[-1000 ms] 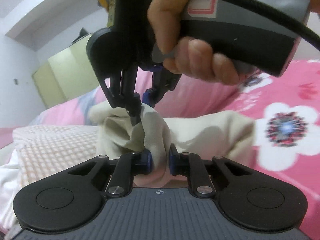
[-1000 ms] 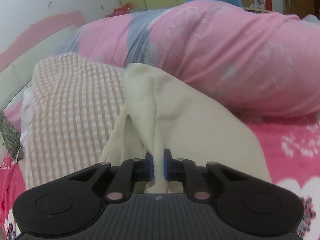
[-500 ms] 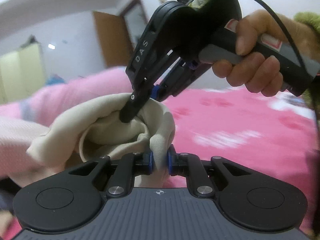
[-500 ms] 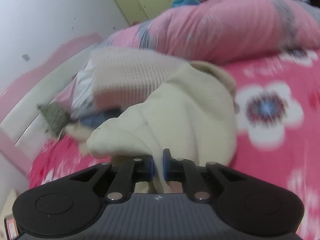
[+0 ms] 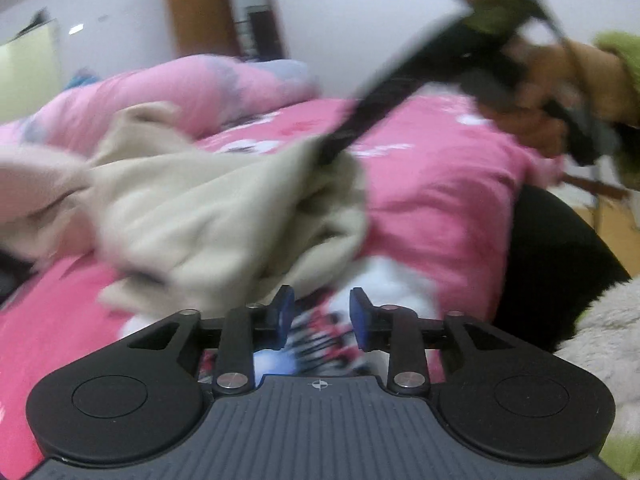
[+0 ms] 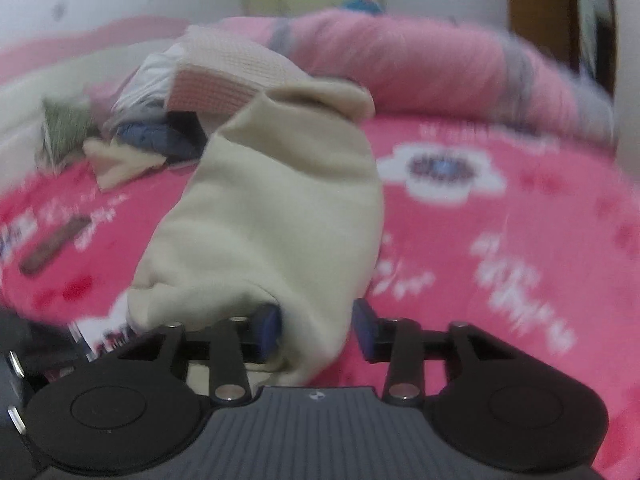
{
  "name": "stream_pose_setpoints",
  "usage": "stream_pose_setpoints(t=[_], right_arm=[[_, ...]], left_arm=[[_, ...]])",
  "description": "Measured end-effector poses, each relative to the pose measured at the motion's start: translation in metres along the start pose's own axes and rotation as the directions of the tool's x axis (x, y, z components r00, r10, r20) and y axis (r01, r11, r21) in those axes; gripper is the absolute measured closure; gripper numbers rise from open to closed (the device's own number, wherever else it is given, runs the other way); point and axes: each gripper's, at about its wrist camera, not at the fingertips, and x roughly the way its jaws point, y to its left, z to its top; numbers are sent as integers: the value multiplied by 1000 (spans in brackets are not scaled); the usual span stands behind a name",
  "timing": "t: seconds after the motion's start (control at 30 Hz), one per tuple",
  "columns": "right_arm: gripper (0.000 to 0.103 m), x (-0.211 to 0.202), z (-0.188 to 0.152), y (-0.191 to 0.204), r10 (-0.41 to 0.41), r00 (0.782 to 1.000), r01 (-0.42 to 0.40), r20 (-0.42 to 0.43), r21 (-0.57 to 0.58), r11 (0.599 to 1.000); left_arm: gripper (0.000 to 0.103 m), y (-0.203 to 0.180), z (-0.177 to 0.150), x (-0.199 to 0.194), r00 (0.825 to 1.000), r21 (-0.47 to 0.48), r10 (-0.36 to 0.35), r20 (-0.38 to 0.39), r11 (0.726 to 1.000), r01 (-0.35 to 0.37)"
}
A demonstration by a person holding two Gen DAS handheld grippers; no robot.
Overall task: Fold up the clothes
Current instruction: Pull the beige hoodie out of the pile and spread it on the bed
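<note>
1. The left gripper (image 5: 320, 314) has its blue fingers (image 5: 285, 309) spread apart with nothing between them; only the flowered sheet shows in the gap; the cream garment (image 5: 224, 216) lies just beyond and to the left of them, not touched as far as the blur lets me judge.
2. The right gripper (image 6: 316, 326) also has its fingers (image 6: 362, 320) parted; a thick fold of the cream garment (image 6: 272, 216) sits in the gap, against the left pad and apart from the right one, so it looks loosely cradled, not pinched.
3. In the left wrist view the right gripper (image 5: 340, 148) reaches in from the far right, its tip at the garment's far edge; the hand (image 5: 560, 96) behind it is badly blurred.
4. The garment rests in a bunched heap on the pink bed (image 6: 500, 240); in the right wrist view its long axis runs from the fingers away to the far side, its far end touching a pile of other clothes (image 6: 216, 76) before a pink bolster (image 6: 420, 68).
5. Progress, as a judgement: early; no flat panel or crisp fold shows; spreading, smoothing and every fold are left.
</note>
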Motion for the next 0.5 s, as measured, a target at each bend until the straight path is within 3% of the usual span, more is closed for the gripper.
stream_pose_setpoints(t=[0.1, 0.2, 0.37, 0.43, 0.5], right_arm=[[52, -11, 1, 22, 0, 998, 7, 56, -139, 990], [38, -12, 0, 51, 43, 993, -14, 106, -263, 965], [36, 14, -4, 113, 52, 991, 25, 127, -543, 840], [36, 27, -3, 129, 48, 990, 38, 132, -586, 809], [36, 45, 7, 136, 20, 992, 55, 127, -552, 832]], left_arm=[[67, 26, -7, 0, 997, -140, 72, -13, 987, -73], [67, 54, -9, 11, 990, -294, 133, -45, 946, -140], [67, 90, -14, 17, 979, -445, 188, -78, 872, -203], [67, 98, -19, 15, 977, -478, 196, -89, 852, -215], [66, 103, -24, 13, 972, -502, 214, -101, 832, -235]])
